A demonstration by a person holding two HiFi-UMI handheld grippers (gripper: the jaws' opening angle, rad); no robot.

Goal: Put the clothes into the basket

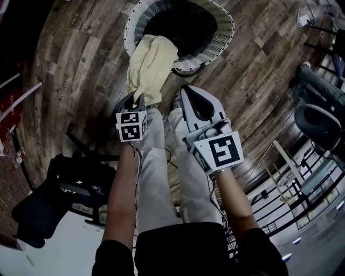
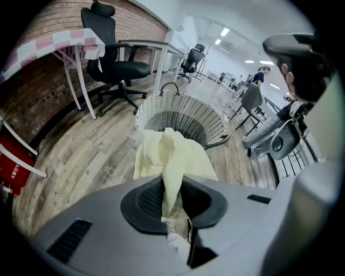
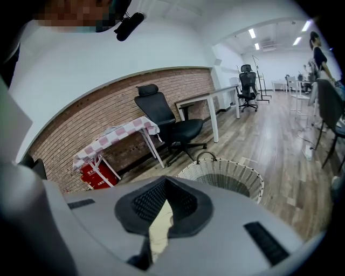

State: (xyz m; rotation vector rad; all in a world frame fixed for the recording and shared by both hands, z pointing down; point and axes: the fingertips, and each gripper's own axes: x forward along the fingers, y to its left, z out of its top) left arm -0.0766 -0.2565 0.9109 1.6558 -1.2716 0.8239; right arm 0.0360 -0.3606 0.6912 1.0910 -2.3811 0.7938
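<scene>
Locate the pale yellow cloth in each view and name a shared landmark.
Head view: yellow cloth upper centre, hanging from the left tool.
Left gripper view: centre, pinched in that tool.
Right gripper view: only a yellowish sliver low centre, probably it.
Shared landmark: the white wicker basket.

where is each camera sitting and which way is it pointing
Head view: on the person's head, facing steeply down at floor and basket; shows forearms, legs, left gripper holding the yellow cloth, right gripper.
Left gripper view: on the left gripper, looking along jaws shut on the yellow cloth toward the basket.
Right gripper view: on the right gripper, looking past its closed jaws at the basket and brick wall; the person's head at top left.
Shared: all three see the basket.
</scene>
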